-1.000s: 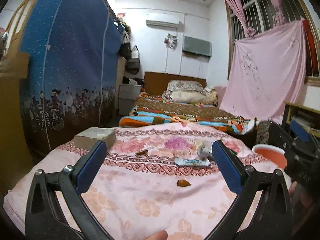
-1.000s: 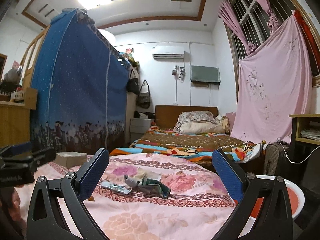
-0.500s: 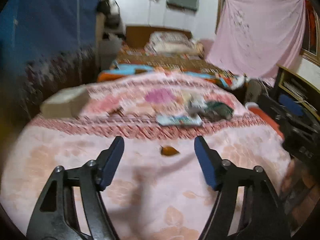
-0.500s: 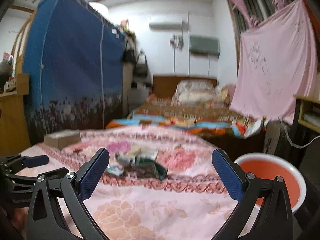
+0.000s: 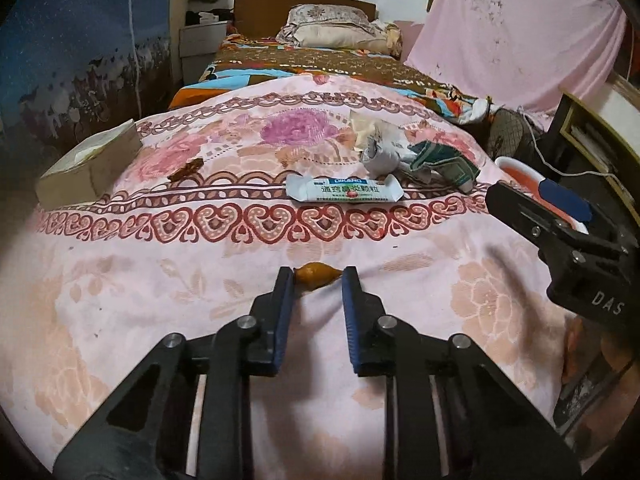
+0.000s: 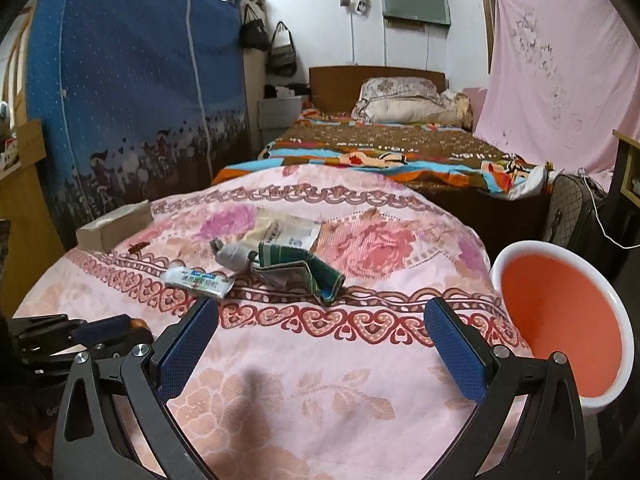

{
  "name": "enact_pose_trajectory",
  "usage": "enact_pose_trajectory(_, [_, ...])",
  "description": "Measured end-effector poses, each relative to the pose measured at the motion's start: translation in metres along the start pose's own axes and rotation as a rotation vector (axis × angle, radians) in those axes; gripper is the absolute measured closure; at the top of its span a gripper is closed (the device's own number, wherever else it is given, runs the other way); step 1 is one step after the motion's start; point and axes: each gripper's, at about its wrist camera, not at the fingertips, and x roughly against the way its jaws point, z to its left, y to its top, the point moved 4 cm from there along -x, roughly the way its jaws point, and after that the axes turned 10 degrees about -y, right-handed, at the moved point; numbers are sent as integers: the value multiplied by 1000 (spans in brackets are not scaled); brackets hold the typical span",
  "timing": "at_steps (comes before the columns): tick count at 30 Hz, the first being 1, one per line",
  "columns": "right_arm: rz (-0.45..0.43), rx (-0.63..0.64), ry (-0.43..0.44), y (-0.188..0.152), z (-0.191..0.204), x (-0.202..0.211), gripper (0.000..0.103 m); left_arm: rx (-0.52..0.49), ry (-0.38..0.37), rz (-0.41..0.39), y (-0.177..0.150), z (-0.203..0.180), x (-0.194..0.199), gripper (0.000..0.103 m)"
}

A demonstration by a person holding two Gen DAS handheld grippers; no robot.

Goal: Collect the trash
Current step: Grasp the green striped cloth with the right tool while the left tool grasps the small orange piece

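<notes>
An orange scrap point(image 5: 316, 274) lies on the pink floral bedspread point(image 5: 160, 300). My left gripper point(image 5: 318, 280) has its jaws narrowed around the scrap, both tips at its ends; it also shows in the right wrist view point(image 6: 100, 328). A white sachet point(image 5: 344, 189), a grey crumpled wrapper point(image 5: 380, 158), a green packet point(image 5: 444, 158) and a brown scrap point(image 5: 186, 169) lie farther back. My right gripper point(image 6: 320, 328) is open and empty above the bedspread, next to an orange basin with a white rim point(image 6: 560, 320).
A tissue box point(image 5: 88, 164) sits at the left edge of the bedspread. A second bed with pillows point(image 5: 336, 32) stands behind. A blue curtain point(image 6: 132, 92) hangs at left, a pink sheet point(image 6: 560, 60) at right. A desk point(image 5: 592, 128) stands at right.
My left gripper dropped to the bedspread and moved forward, and its jaws closed from wide open to tight around the orange scrap. My right gripper tilted down a little and stayed open.
</notes>
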Motion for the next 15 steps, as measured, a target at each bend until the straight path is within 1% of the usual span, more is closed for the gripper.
enact_pose_trajectory(2, [10, 0, 4, 0, 0, -2, 0, 1, -4, 3, 2, 1, 0, 95])
enact_pose_trajectory(6, [49, -4, 20, 1, -1, -10, 0, 66, -39, 3, 12, 8, -4, 95])
enact_pose_trajectory(10, [90, -32, 34, 8, -3, -22, 0, 114, -47, -5, 17, 14, -8, 95])
enact_pose_trajectory(13, [123, -41, 40, 15, -2, -33, 0, 118, -43, -11, 17, 14, -9, 95])
enact_pose_trajectory(15, [142, -61, 72, 21, -1, -41, 0, 124, -52, -16, 16, 15, -8, 95])
